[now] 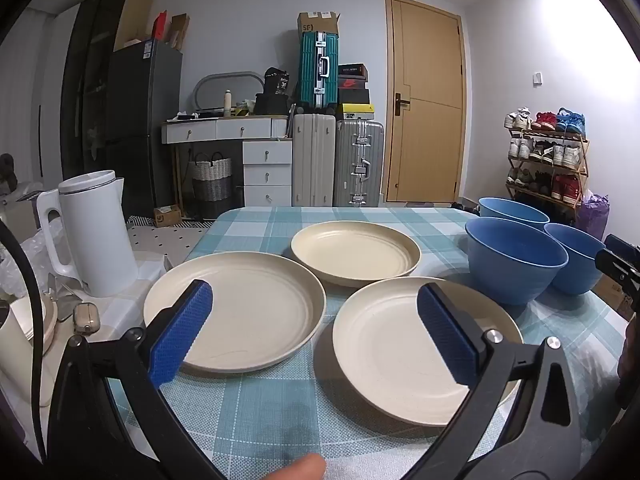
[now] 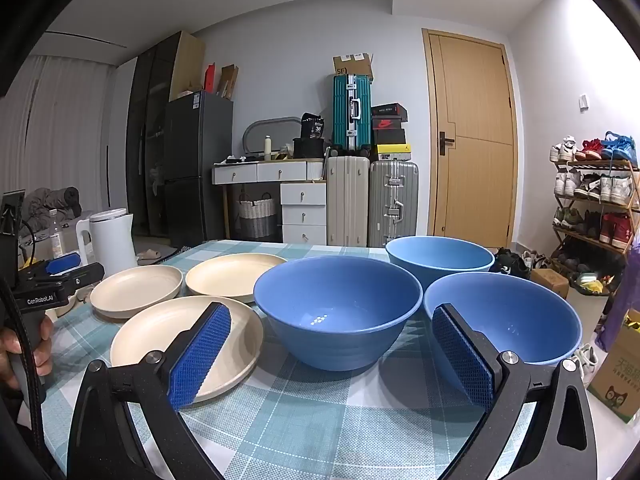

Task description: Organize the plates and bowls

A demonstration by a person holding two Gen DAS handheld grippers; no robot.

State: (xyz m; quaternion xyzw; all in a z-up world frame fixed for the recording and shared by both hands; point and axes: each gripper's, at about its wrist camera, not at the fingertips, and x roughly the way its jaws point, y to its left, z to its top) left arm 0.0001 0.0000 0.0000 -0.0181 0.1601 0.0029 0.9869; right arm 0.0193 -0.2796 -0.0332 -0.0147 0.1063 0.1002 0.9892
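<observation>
Three cream plates lie apart on the checked tablecloth: a left plate [image 1: 248, 312], a far plate [image 1: 356, 252] and a near right plate [image 1: 384, 344]. Three blue bowls stand to their right: a middle bowl [image 2: 340, 312], a far bowl [image 2: 440, 258] and a near right bowl [image 2: 520, 320]. My left gripper [image 1: 314, 300] is open and empty, hovering in front of the plates. My right gripper [image 2: 332, 324] is open and empty, in front of the middle bowl.
A white kettle [image 1: 96, 232] stands at the table's left edge beside small items and a stack of dishes [image 1: 40, 320]. A cardboard box [image 2: 620, 376] sits off the table's right side. Suitcases, drawers and a shoe rack stand behind.
</observation>
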